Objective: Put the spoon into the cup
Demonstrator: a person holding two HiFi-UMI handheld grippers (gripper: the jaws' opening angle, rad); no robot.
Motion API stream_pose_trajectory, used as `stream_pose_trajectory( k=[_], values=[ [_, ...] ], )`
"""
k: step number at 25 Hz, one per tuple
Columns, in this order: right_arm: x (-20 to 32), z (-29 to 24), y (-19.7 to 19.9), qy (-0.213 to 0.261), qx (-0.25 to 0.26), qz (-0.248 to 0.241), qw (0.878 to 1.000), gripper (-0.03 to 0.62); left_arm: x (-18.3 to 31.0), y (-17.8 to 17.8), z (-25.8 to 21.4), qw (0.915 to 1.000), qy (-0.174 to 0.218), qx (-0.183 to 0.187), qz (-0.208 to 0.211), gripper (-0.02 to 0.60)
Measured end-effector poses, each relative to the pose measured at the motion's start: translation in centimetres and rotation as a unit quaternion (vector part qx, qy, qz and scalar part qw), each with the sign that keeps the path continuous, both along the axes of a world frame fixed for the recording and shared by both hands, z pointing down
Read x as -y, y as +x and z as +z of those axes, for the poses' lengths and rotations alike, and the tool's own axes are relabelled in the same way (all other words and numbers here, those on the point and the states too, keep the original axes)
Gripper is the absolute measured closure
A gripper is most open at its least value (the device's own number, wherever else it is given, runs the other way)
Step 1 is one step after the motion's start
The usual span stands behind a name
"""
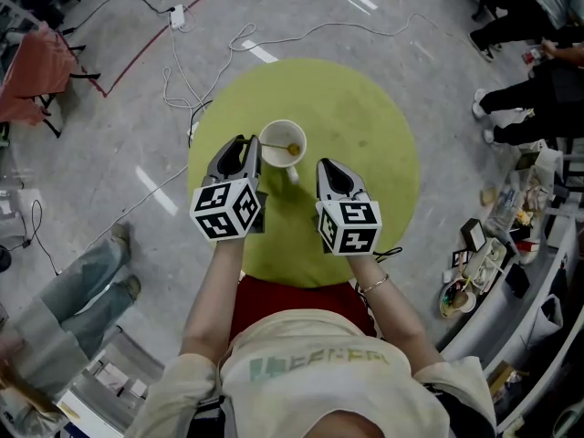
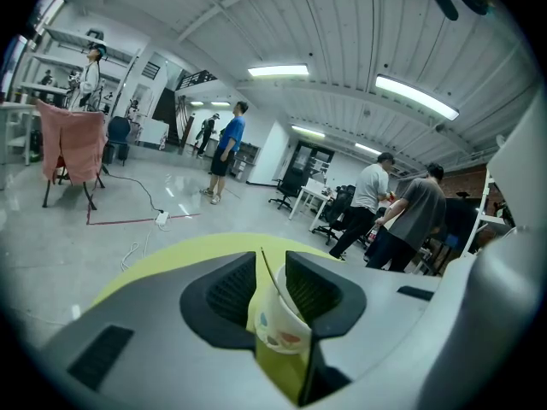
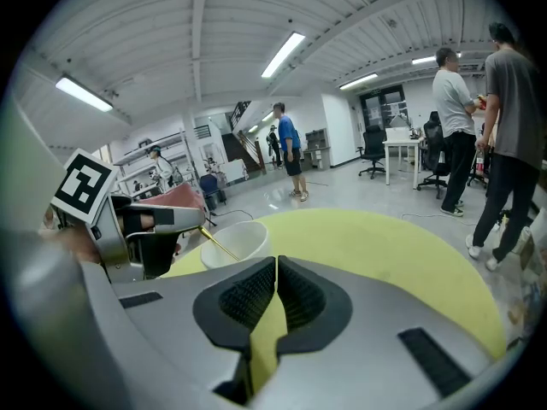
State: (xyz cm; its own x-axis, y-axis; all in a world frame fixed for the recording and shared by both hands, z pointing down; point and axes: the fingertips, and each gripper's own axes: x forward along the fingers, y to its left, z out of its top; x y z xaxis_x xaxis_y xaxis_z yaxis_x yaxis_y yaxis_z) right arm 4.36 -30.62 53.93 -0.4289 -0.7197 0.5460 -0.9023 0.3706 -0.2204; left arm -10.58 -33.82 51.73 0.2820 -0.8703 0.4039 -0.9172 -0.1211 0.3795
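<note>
My left gripper [image 1: 246,144], jaws slightly apart, straddles the thin gold spoon [image 3: 218,243]. It slants right into the white round cup [image 1: 283,142]. My right gripper [image 1: 329,166] is pressed together, empty.

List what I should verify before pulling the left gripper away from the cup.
1. Gold metal spoon inside white round cup: ok.
2. Cup upright on round yellow-green table: ok.
3. Left gripper jaws apart: ok.
4. Spoon handle free of left jaws: cannot tell; it stands between them.
5. Right gripper jaws together, empty, clear of cup: ok.
</note>
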Motion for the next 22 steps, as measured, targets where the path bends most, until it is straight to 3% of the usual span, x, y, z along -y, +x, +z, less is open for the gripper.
stream_pose_trajectory(
  k=[22],
  values=[
    [-3.8, -0.4, -0.9, 0.005, -0.005, 0.011, 1.000, 0.557, -5.3, -2.2, 0.9, 0.9997, -0.023, 0.011, -0.006, 0.476]
  ],
)
